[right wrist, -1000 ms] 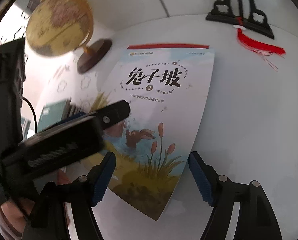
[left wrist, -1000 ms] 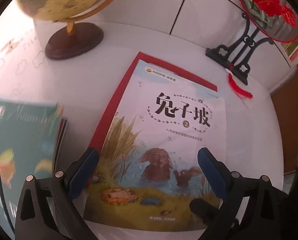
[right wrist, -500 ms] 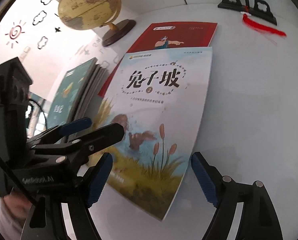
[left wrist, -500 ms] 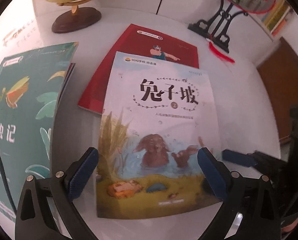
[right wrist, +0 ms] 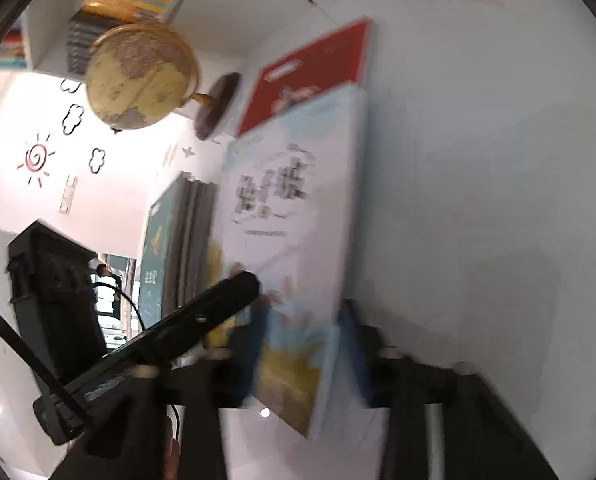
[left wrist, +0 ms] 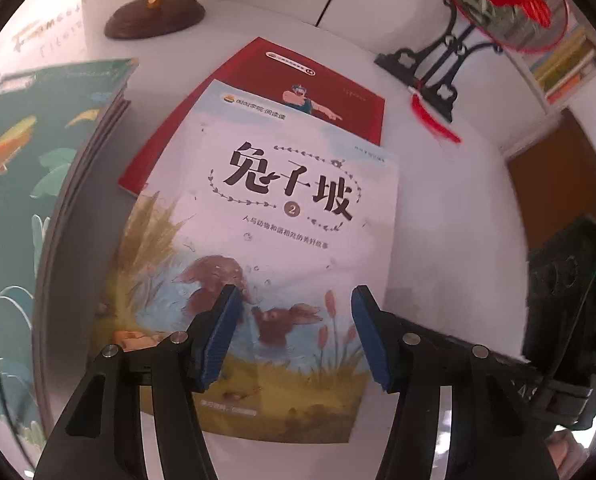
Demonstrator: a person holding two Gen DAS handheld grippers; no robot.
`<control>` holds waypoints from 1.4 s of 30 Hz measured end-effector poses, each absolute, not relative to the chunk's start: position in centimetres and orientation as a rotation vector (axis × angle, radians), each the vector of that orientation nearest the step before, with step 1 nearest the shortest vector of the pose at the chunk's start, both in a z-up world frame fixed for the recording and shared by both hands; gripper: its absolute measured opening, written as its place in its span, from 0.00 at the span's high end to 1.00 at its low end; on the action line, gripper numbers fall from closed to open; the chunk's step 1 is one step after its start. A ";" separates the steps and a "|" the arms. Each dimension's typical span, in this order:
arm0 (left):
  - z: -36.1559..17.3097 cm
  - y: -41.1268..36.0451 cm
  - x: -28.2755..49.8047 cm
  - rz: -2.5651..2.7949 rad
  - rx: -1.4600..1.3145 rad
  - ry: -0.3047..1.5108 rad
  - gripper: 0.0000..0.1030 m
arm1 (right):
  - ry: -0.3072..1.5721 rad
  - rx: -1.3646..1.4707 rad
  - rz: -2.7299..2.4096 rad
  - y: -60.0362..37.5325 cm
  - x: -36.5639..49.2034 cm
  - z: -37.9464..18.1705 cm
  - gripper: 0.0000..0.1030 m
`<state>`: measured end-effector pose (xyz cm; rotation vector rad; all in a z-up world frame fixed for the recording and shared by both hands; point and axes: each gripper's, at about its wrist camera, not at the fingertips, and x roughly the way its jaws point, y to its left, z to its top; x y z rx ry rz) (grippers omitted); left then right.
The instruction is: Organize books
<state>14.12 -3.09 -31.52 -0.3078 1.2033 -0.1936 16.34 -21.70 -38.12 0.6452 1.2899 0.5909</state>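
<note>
The right gripper, rolled sideways, has just been closing and grasps the rabbit book's corner; the left gripper, tilted steeply down, has just been closing and hangs unclenched above that book.

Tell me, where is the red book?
In the left wrist view the red book lies flat mid-table, partly under the rabbit book, between the green books and the black stand.

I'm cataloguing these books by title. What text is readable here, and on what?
"兔子坡": title on the rabbit book.
"2": circled, below that title.
"记": on the green book; the rest is cut off.
Too small or blurred: the rabbit book's subtitle and top logo line, the red book's label, lettering on the left gripper.
</note>
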 end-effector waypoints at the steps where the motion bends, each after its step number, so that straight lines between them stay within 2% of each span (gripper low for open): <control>1: -31.5 -3.1 14.2 -0.165 -0.276 1.211 0.45 | 1.292 0.646 0.584 -22.1 16.2 -38.2 0.85; 3: -31.4 -2.6 14.7 -0.105 -0.214 1.238 0.37 | 1.279 0.665 0.579 -22.8 15.8 -38.3 0.86; 4: -31.5 -2.2 15.0 -0.078 -0.187 1.255 0.29 | 1.277 0.671 0.579 -23.0 15.7 -38.4 0.85; 7: -31.7 -1.1 16.4 -0.043 -0.166 1.292 0.28 | 1.283 0.685 0.569 -23.0 15.5 -38.4 0.85; 15: -32.2 -1.0 20.5 0.057 -0.084 1.298 0.10 | 1.288 0.640 0.538 -22.3 15.9 -37.8 0.82; 17: -32.3 -1.1 21.3 0.024 -0.123 1.328 0.09 | 1.279 0.638 0.536 -22.1 16.2 -37.7 0.76; 19: -32.5 -1.9 22.3 -0.035 -0.129 1.362 0.06 | 1.262 0.666 0.540 -22.1 16.3 -37.7 0.57; 21: -32.6 -2.3 22.8 -0.058 -0.127 1.358 0.05 | 1.234 0.688 0.529 -21.9 16.6 -37.4 0.48; 27: -32.4 -3.8 22.5 -0.213 -0.099 1.362 0.04 | 1.236 0.649 0.574 -22.6 17.2 -37.4 0.46; 29: -32.1 -4.6 21.3 -0.339 -0.167 1.349 0.04 | 1.240 0.606 0.548 -23.2 17.0 -37.0 0.40; 31: -32.0 -4.9 20.6 -0.379 -0.171 1.340 0.04 | 1.214 0.536 0.503 -23.8 16.6 -36.4 0.27; 36: -32.3 -3.1 20.3 -0.265 -0.175 1.292 0.04 | 1.163 0.514 0.516 -25.3 16.0 -36.3 0.19; 42: -32.3 -3.6 19.9 -0.438 -0.264 1.271 0.02 | 1.077 0.560 0.562 -25.0 16.0 -36.4 0.06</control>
